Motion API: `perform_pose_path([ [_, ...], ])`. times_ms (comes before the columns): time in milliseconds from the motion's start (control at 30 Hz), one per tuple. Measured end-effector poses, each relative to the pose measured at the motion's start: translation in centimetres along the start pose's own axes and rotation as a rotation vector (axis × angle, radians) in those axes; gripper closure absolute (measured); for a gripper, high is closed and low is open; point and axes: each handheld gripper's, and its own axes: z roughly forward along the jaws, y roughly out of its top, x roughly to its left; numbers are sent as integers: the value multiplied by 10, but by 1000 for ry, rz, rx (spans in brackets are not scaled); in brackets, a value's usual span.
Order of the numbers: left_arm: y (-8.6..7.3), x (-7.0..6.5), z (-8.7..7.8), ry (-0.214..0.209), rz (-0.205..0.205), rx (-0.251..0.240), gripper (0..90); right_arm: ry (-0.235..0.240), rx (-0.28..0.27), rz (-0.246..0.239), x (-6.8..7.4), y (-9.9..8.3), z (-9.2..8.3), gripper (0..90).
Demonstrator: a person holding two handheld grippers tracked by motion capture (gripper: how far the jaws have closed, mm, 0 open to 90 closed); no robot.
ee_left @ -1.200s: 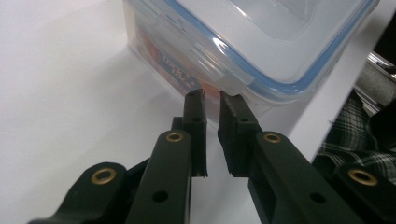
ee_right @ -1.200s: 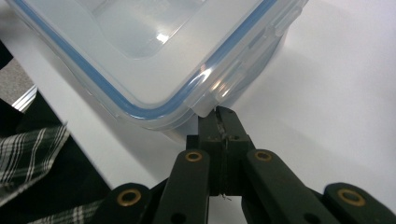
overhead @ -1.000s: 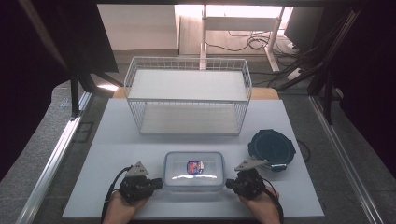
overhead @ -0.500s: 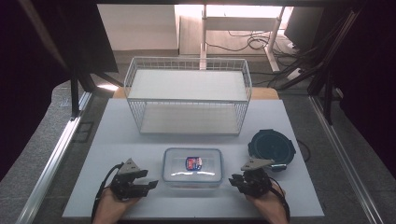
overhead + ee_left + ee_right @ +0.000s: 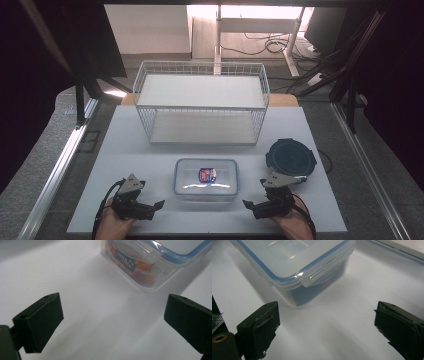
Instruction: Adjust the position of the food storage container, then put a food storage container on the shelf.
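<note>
Pulled back from the clear lidded container (image 5: 206, 179) since a second ago: both grippers, earlier pressed against its short ends, now well clear of it on either side. Left gripper (image 5: 156, 206) near the table's front edge, left of the container, jaws just opened wide with only bare white tabletop (image 5: 100, 315) between them. Right gripper (image 5: 248, 205) opposite, likewise just opened wide, nothing between its jaws. Container resting flat at the front middle of the table, lid on, blue seal and side latch visible in the right gripper view (image 5: 297, 270), label and red-orange contents in the left gripper view (image 5: 140, 262). Behind it, a white wire basket (image 5: 200, 107); to its right, a round dark lid (image 5: 291, 157).
</note>
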Motion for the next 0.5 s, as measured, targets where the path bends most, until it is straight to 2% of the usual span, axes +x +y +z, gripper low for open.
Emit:
perform_pose_path([
  [100, 0, 0, 0, 24, 25, -12, 9, -6, -20, -1, 0, 2, -2, 58],
  [233, 1, 1, -2, 13, 8, -27, 11, 0, -40, -2, 1, 4, -3, 48],
  [367, 3, 0, -4, 10, 14, -24, 23, 18, -57, 9, 2, 7, -4, 44],
  [500, 10, -3, -4, -11, 18, -11, 32, 17, -76, 13, 2, 12, -4, 42],
])
